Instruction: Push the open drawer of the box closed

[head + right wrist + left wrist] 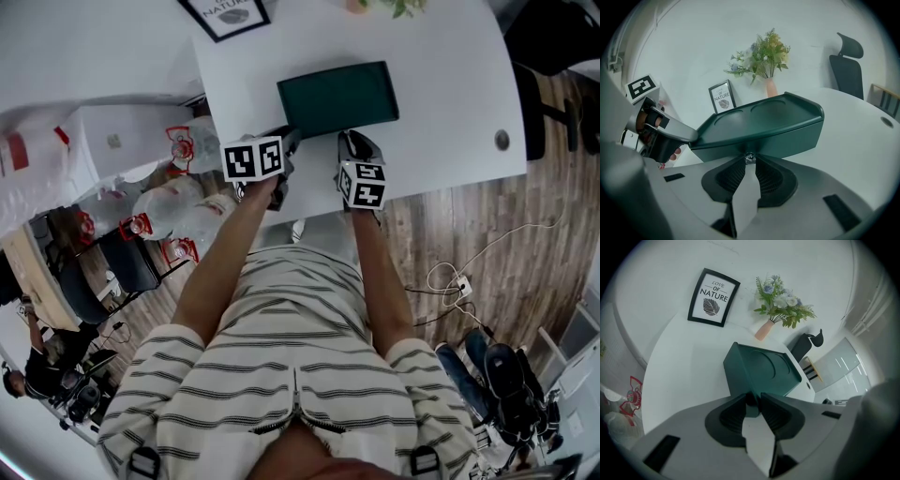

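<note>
A dark green box lies on the white table, its tray-like top facing up. My left gripper sits at the box's near left corner, and its jaws are closed on that corner. My right gripper is at the box's front face. Its jaws pinch a small silver drawer knob. In the right gripper view the left gripper touches the box's left end. I cannot tell how far the drawer stands out.
A framed leaf print and a pink vase of flowers stand at the table's far side against the wall. A black office chair is to the right. The table's near edge runs just behind the grippers. Plastic bags lie on the floor at left.
</note>
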